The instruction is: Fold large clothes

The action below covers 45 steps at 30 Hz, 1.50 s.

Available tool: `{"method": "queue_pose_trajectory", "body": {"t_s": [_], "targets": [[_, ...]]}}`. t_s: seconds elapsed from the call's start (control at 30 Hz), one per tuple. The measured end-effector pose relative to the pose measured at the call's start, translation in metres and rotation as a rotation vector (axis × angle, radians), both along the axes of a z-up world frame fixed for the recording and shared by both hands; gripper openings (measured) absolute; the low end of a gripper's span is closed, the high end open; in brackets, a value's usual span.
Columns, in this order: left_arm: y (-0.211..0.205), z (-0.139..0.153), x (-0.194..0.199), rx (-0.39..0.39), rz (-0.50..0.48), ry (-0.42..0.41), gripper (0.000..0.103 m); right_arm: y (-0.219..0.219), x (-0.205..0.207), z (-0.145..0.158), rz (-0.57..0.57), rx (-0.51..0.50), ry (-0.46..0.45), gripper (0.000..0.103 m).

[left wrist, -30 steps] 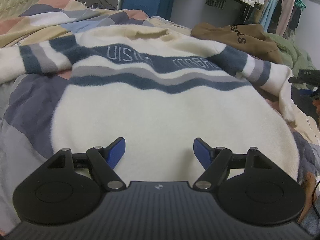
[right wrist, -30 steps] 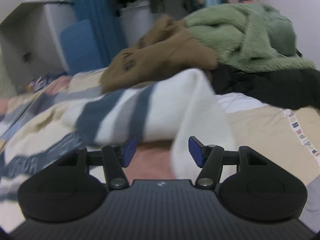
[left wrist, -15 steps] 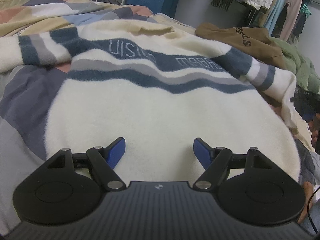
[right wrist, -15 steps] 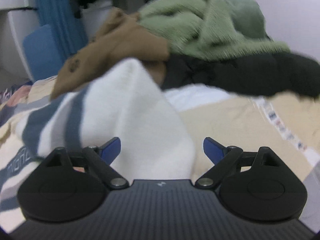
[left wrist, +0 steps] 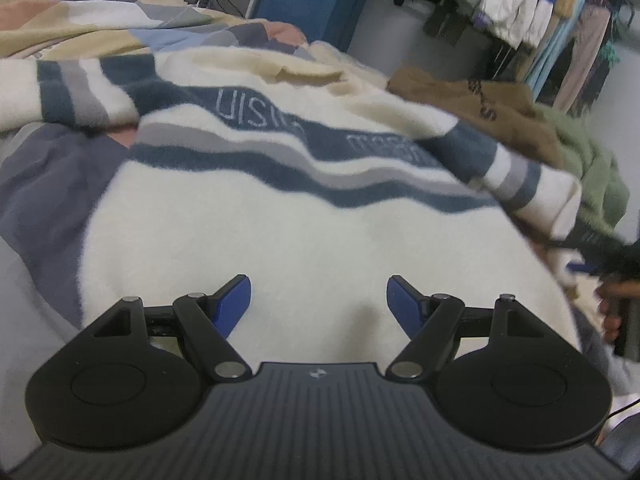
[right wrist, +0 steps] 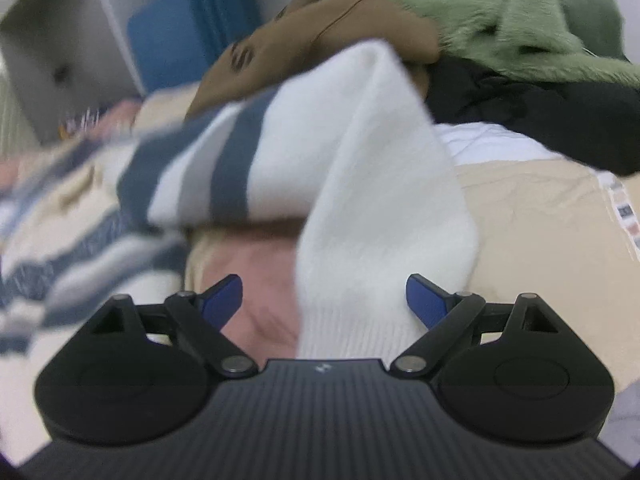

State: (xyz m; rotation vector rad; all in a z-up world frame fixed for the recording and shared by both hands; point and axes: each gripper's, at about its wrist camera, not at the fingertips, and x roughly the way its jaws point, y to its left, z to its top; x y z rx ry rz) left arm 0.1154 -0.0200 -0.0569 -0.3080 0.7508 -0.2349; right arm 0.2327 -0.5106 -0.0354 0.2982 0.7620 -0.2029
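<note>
My right gripper (right wrist: 324,296), jaws now spread wider, straddles the cream striped fleece sweater's (left wrist: 304,216) cuff at 12 o'clock; left gripper (left wrist: 319,300) stays open over its hem.

- The sweater (left wrist: 304,216) has its lower hem hidden behind the left gripper (left wrist: 319,300).
- The letters (left wrist: 256,114) on its dark stripe are blurred and cannot be read.
- The sleeve cuff (right wrist: 352,320) disappears behind the right gripper (right wrist: 324,296).
- The striped body at the left edge of the right wrist view is smeared.
- The black garment (right wrist: 540,116) is cut by the right edge.
</note>
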Motion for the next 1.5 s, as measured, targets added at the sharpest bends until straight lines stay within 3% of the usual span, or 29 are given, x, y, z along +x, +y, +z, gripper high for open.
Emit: {"method": "queue_pose_trajectory", "body": {"t_s": [0.13, 0.17, 0.23, 0.3, 0.43, 0.6, 0.8, 0.97, 1.2, 1.5], "targets": [[0.002, 0.002, 0.002, -0.028, 0.002, 0.000, 0.079, 0.007, 0.010, -0.014, 0.004, -0.105, 0.119, 0.060], [0.002, 0.002, 0.002, -0.034, 0.003, -0.001, 0.079, 0.003, 0.012, -0.014, 0.001, -0.132, 0.131, 0.048], [0.003, 0.003, 0.001, -0.039, 0.004, -0.006, 0.079, -0.002, 0.006, -0.010, -0.032, -0.138, 0.130, 0.034], [0.004, 0.005, -0.001, -0.047, 0.003, -0.016, 0.079, -0.010, -0.004, -0.002, -0.078, -0.118, 0.109, 0.011], [0.003, 0.017, -0.011, -0.050, -0.012, -0.080, 0.079, -0.025, -0.033, 0.035, -0.177, -0.068, -0.014, 0.009], [0.005, 0.026, -0.022, -0.053, -0.029, -0.121, 0.079, -0.022, -0.058, 0.096, -0.217, -0.103, -0.147, 0.008], [0.017, 0.034, -0.027, -0.086, 0.000, -0.138, 0.079, 0.010, -0.083, 0.190, -0.086, -0.140, -0.313, 0.008], [0.033, 0.042, -0.034, -0.113, 0.025, -0.165, 0.079, 0.069, -0.094, 0.239, 0.094, -0.169, -0.403, 0.008], [0.060, 0.054, -0.044, -0.156, 0.089, -0.204, 0.079, 0.178, -0.106, 0.246, 0.399, -0.087, -0.425, 0.008], [0.108, 0.064, -0.050, -0.249, 0.196, -0.238, 0.079, 0.293, -0.100, 0.197, 0.670, 0.024, -0.293, 0.009]]}}
